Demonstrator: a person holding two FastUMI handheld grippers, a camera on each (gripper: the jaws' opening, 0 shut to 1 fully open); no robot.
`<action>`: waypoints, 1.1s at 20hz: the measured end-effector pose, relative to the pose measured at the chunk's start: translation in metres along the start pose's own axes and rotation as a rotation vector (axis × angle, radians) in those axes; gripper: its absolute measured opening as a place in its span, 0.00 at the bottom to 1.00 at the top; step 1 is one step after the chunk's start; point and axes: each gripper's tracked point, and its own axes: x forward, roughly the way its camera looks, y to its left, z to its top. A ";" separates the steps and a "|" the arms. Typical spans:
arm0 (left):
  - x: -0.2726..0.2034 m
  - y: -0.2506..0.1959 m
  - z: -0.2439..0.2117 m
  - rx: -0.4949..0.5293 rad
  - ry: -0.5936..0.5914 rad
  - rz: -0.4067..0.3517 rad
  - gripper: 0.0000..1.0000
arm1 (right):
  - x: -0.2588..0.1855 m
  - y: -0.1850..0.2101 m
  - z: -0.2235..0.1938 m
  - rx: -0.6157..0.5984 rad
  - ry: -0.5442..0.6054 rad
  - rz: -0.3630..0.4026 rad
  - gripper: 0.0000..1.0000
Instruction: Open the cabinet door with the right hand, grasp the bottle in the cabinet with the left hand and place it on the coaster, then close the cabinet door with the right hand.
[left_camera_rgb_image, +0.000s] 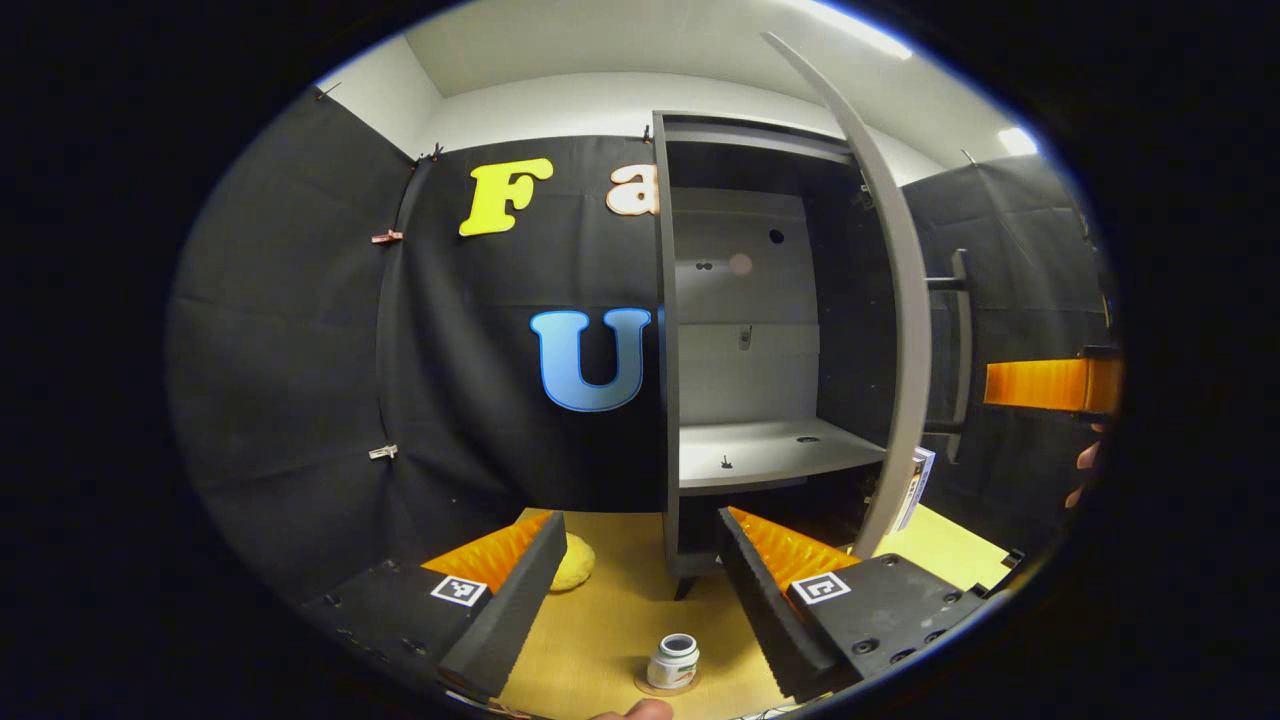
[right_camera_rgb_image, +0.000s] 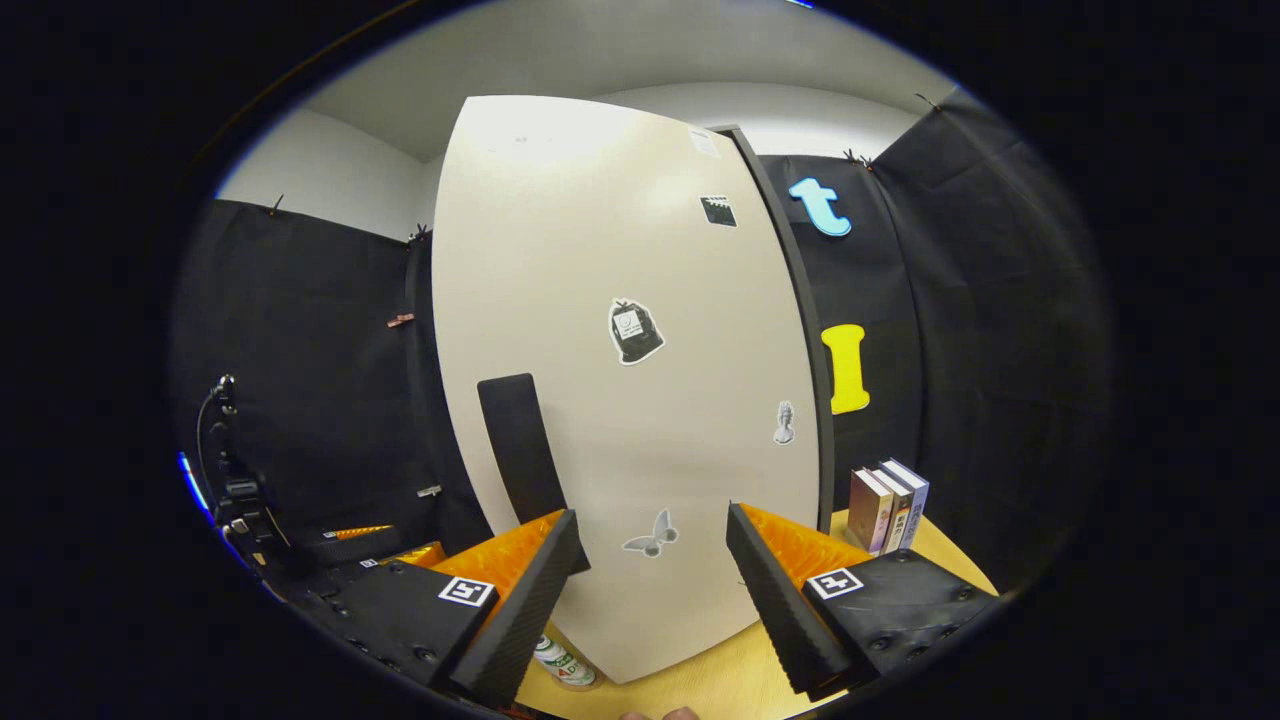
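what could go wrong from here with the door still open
The bottle already stands on the coaster, close to the open left gripper; pulling back carelessly could tip it. The cabinet door hangs wide open before the open right gripper; a hard swing might shake the cabinet, and the books stand nearby.

Right gripper view: the bottle (right_camera_rgb_image: 560, 662) peeks out below the cabinet door (right_camera_rgb_image: 620, 380), mostly hidden behind the right tool's finger (right_camera_rgb_image: 520, 610). Stickers on the door are too small to tell.
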 end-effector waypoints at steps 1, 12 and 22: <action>-0.001 0.000 0.000 -0.001 0.000 -0.003 0.95 | -0.001 -0.004 0.000 0.000 -0.004 -0.008 0.97; 0.003 -0.015 0.011 0.002 -0.022 -0.052 0.95 | -0.015 -0.056 0.006 -0.057 -0.029 -0.165 0.98; 0.006 -0.034 0.027 -0.004 -0.047 -0.086 0.95 | -0.016 -0.087 0.010 -0.145 -0.049 -0.278 0.97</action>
